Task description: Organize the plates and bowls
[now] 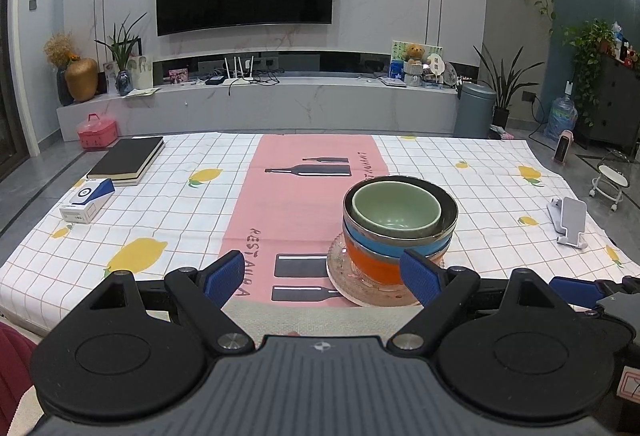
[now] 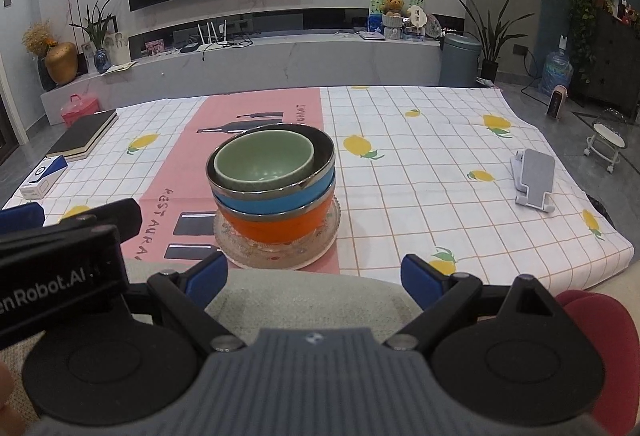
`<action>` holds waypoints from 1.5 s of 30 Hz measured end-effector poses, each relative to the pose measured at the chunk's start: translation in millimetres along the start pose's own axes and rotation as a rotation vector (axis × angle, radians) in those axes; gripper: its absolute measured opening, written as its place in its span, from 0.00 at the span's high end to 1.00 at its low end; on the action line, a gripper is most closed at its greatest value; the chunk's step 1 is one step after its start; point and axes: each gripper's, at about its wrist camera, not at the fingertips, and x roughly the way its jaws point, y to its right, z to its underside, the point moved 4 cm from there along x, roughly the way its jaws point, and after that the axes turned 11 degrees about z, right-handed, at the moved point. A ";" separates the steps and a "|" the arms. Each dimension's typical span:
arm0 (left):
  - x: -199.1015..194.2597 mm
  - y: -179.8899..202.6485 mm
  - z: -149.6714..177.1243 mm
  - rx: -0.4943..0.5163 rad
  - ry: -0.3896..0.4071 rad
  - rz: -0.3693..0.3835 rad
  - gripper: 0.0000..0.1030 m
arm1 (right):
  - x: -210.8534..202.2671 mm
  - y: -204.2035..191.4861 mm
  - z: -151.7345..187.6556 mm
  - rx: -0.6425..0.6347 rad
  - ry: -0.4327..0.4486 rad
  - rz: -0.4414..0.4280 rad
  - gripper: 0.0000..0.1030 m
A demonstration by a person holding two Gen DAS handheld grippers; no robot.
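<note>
Both claws were observed with fingers spread apart and nothing held. The left claw (image 1: 324, 276) was positioned low at the near edge of the surface (image 1: 480, 188); the right claw (image 2: 316, 276) likewise, just beside it.

The stack was found ahead of both claws: a green bowl (image 2: 264, 160) nested in a blue bowl (image 2: 280, 192), that in an orange bowl (image 2: 280, 226), all seated on a clear glass plate (image 2: 276, 256). From the left claw the stack (image 1: 396, 232) lay ahead and to the right, partly behind its right finger (image 1: 420, 276); from the right claw, ahead and to the left. The green bowl was seen seated off-centre within the blue one.

Judgement: the stacking appeared essentially done, bowls by size on the plate. If anything remained, it was judged to be centring the green bowl or shifting the whole stack.

Notes for doing that well:
- The plate rim, not a bowl, should be gripped if the stack is moved; steel-rimmed bowls were judged likely to slide.
- The second claw should be placed against the opposite side of the plate to steady it.
- The lift should be kept level and slow.
- A phone stand (image 2: 534, 182), further right of the right claw, and a book (image 1: 126, 160), far left of the left claw, were noted well apart from the stack.
</note>
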 end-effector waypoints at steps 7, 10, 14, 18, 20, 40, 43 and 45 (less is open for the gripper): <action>0.5 0.2 0.7 -0.007 -0.011 0.007 0.01 | -0.1 -0.5 0.5 -0.008 -0.004 0.016 0.11; 2.4 -1.3 0.0 -0.012 -0.024 0.018 0.01 | -0.2 -0.5 1.0 -0.013 -0.006 0.038 0.11; 8.3 0.3 1.2 -0.020 -0.049 0.057 0.01 | 3.4 0.7 3.3 -0.014 -0.026 0.065 0.11; 16.8 0.0 3.5 -0.041 -0.089 0.112 0.01 | 9.1 1.5 5.9 -0.010 -0.051 0.069 0.11; 19.6 -1.7 4.8 -0.058 -0.105 0.131 0.01 | 10.2 1.4 6.3 -0.010 -0.055 0.071 0.11; 19.5 -0.8 8.1 -0.062 -0.103 0.099 0.01 | 13.5 -1.2 9.5 -0.017 -0.068 0.071 0.11; 19.4 -0.9 8.2 -0.062 -0.103 0.099 0.01 | 13.4 -1.6 9.6 -0.017 -0.068 0.071 0.11; 19.4 -0.8 8.1 -0.062 -0.103 0.098 0.01 | 13.4 -1.5 9.6 -0.017 -0.068 0.071 0.11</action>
